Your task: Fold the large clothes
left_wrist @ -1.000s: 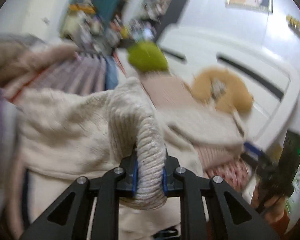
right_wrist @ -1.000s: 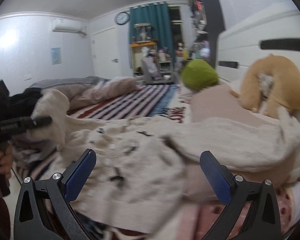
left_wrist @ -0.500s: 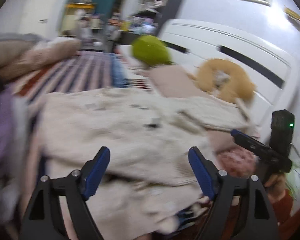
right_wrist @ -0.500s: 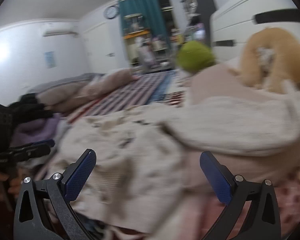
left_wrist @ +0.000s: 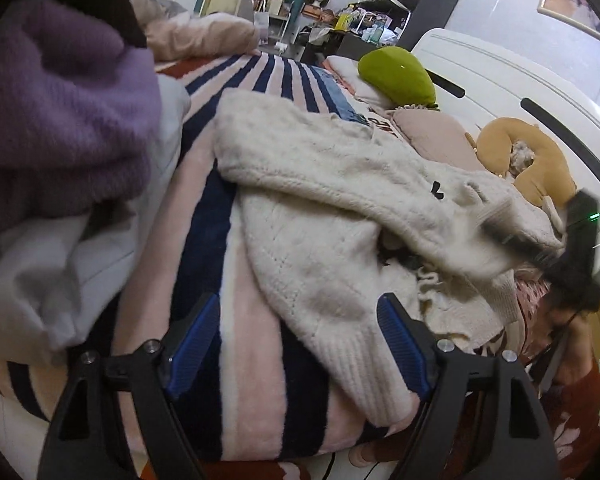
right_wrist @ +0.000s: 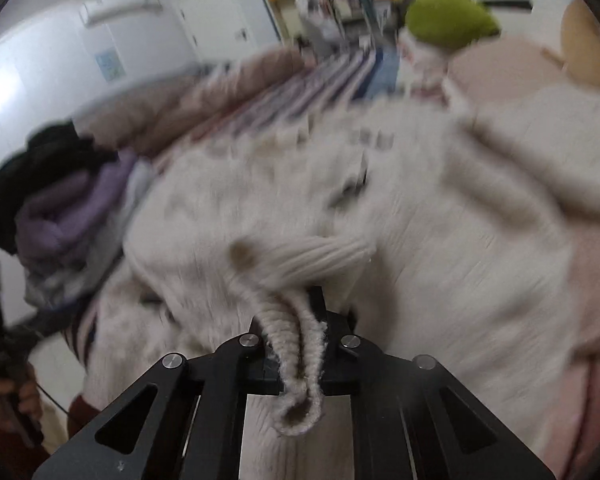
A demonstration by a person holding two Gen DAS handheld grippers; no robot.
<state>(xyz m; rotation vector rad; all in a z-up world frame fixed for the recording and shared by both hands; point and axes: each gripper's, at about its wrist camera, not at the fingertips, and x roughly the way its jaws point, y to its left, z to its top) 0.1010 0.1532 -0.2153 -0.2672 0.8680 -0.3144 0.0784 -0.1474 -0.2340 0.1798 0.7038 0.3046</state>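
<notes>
A cream knitted sweater [left_wrist: 324, 200] lies spread and partly folded over itself on a bed covered by a striped blanket [left_wrist: 256, 380] in pink, navy and white. Seen from the left wrist, the left hand-held gripper [left_wrist: 300, 344] has its blue-padded fingers [left_wrist: 192, 344] spread wide with nothing between them, hovering just above the sweater's ribbed lower hem and the blanket. To the left a pile of other clothes sits on the bed – a fuzzy purple garment [left_wrist: 60, 120] on top of pale grey-white fabric [left_wrist: 52, 272]. Farther back a green cushion [left_wrist: 396, 76] rests near the white headboard [left_wrist: 500, 92], and a tan plush toy [left_wrist: 528, 164] lies just beyond the sweater's far edge. At the right side of that view the right hand-held gripper [left_wrist: 540, 252] appears as a dark blur against the sweater's edge. The right wrist view is heavily motion-blurred – it shows the right hand-held gripper [right_wrist: 296, 344] closed tight on a ribbed, twisted bit of the sweater [right_wrist: 380, 240], with a loop of knit hanging down out of the closed jaws. The rest of the garment fills most of that view, and the purple garment [right_wrist: 72, 216] sits to the left beneath something black [right_wrist: 32, 176]
</notes>
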